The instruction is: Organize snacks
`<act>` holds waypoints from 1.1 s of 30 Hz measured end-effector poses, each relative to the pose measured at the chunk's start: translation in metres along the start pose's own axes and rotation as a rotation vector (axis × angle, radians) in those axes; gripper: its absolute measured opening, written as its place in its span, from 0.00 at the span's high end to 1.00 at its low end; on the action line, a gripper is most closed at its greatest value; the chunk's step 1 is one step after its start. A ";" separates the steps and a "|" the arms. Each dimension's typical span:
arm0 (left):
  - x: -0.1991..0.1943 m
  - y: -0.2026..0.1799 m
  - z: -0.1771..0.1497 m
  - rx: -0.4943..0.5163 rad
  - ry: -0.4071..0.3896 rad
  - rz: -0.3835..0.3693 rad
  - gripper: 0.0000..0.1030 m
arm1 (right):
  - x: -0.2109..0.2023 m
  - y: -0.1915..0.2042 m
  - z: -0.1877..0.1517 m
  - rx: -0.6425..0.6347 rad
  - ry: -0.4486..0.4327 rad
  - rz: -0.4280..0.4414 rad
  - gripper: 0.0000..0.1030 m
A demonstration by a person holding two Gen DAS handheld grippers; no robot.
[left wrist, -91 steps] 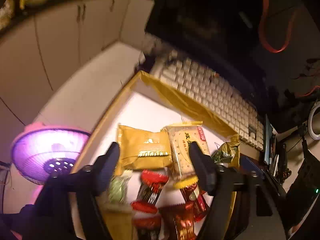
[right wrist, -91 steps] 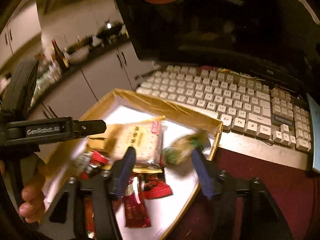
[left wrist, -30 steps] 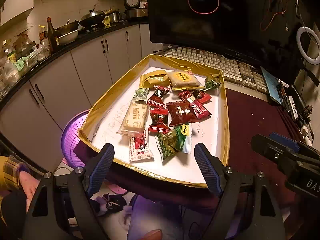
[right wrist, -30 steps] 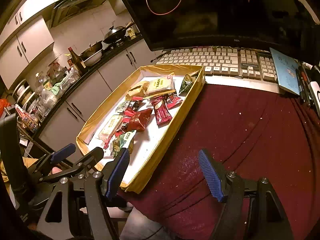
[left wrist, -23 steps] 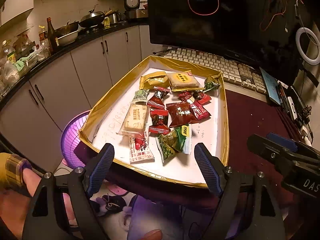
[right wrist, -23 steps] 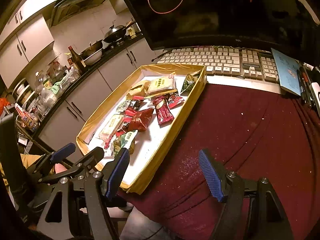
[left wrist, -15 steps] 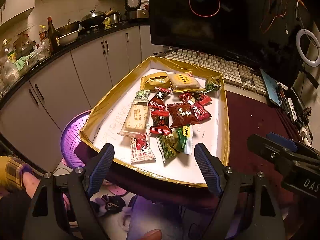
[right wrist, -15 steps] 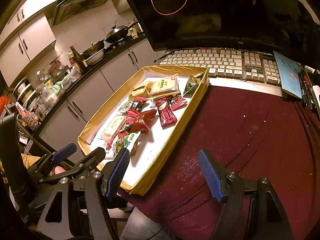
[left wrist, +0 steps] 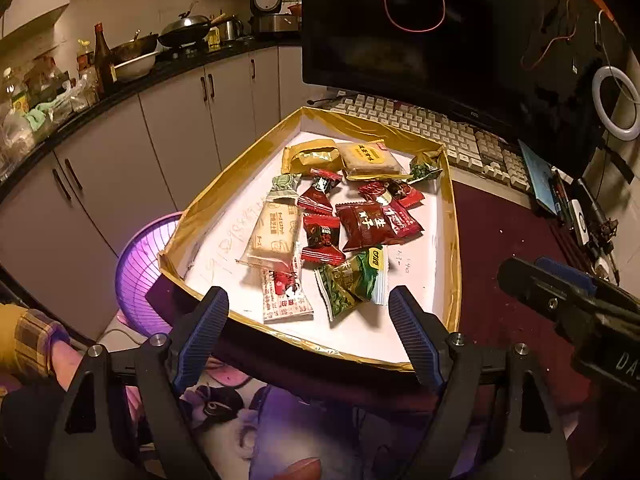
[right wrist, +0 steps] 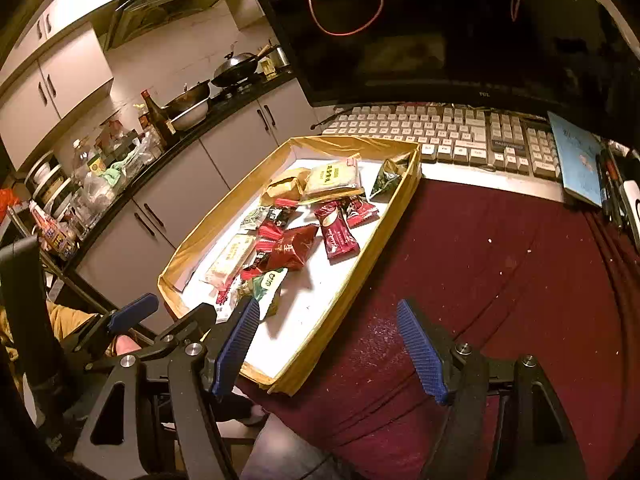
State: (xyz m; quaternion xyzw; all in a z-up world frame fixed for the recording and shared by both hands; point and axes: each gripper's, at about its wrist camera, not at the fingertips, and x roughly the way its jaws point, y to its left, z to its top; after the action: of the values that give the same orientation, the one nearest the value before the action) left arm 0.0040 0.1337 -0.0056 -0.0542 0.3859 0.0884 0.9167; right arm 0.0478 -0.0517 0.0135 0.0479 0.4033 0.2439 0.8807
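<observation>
The print on most wrappers is too small to read, and several snacks (left wrist: 340, 220) overlap, so their full shapes are partly hidden. The left gripper (left wrist: 308, 336) has its jaws spread wide with nothing between them; the gold-edged tray (left wrist: 452, 240) lies straight ahead of them, its near rim just beyond the tips. In the tray are red candy packets (left wrist: 368, 222) in the middle, a pale biscuit pack (left wrist: 274, 236) to the left, green packets (left wrist: 350, 280) nearest the jaws, and two yellow packs (left wrist: 344, 156) at the far end (next to a small green one in the corner). The right gripper (right wrist: 332, 340) is also wide apart and empty, over the dark red cloth (right wrist: 500, 272), with the tray ahead and left of its jaws. A keyboard (right wrist: 440, 132) lies beyond the tray.
</observation>
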 end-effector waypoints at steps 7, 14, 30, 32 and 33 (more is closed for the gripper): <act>0.004 -0.004 0.000 0.019 0.013 0.026 0.20 | 0.004 -0.004 0.000 0.006 0.009 0.011 0.29; 0.004 -0.006 0.000 0.025 0.003 0.036 0.20 | 0.004 0.000 0.002 -0.005 0.013 0.011 0.29; 0.006 0.002 -0.001 0.020 0.008 0.032 0.20 | 0.012 0.006 0.002 -0.003 0.031 0.004 0.29; 0.005 0.003 -0.002 0.023 0.000 0.031 0.20 | 0.012 0.007 0.002 -0.011 0.026 -0.001 0.29; 0.005 0.004 -0.002 0.019 -0.001 0.030 0.20 | 0.012 0.008 0.002 -0.016 0.024 -0.004 0.29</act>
State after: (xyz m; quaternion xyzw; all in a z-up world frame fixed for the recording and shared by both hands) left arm 0.0051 0.1374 -0.0110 -0.0397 0.3869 0.0985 0.9160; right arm 0.0524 -0.0388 0.0088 0.0369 0.4119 0.2459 0.8766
